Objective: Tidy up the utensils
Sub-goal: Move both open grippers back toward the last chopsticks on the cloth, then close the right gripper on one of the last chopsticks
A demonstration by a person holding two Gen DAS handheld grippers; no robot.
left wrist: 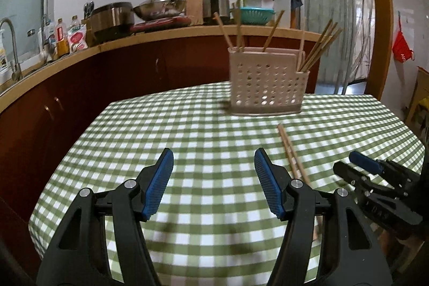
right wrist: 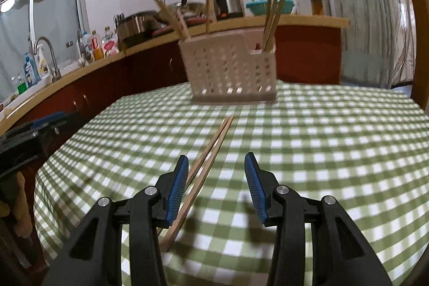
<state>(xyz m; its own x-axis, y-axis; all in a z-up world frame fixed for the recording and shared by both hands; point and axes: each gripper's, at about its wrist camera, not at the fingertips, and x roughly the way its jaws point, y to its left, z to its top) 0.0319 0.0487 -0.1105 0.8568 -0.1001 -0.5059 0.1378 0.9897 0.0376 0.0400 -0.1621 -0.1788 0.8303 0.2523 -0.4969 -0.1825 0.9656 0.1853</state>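
A beige perforated utensil holder [left wrist: 266, 80] stands on the far side of the green checked table [left wrist: 187, 141], with several wooden chopsticks upright in it; it also shows in the right wrist view [right wrist: 230, 68]. A pair of wooden chopsticks [right wrist: 206, 165] lies on the cloth, also seen in the left wrist view [left wrist: 291, 151]. My left gripper [left wrist: 213, 178] is open and empty above the near table. My right gripper [right wrist: 214, 184] is open and empty, its left finger over the lying chopsticks; it shows at the right of the left wrist view [left wrist: 362, 165].
A wooden counter [left wrist: 161, 33] curves behind the table with pots, a kettle [left wrist: 215, 3], bottles and a sink tap [left wrist: 10, 44]. Towels hang on the wall. A glass sliding door [left wrist: 335, 17] stands at the right.
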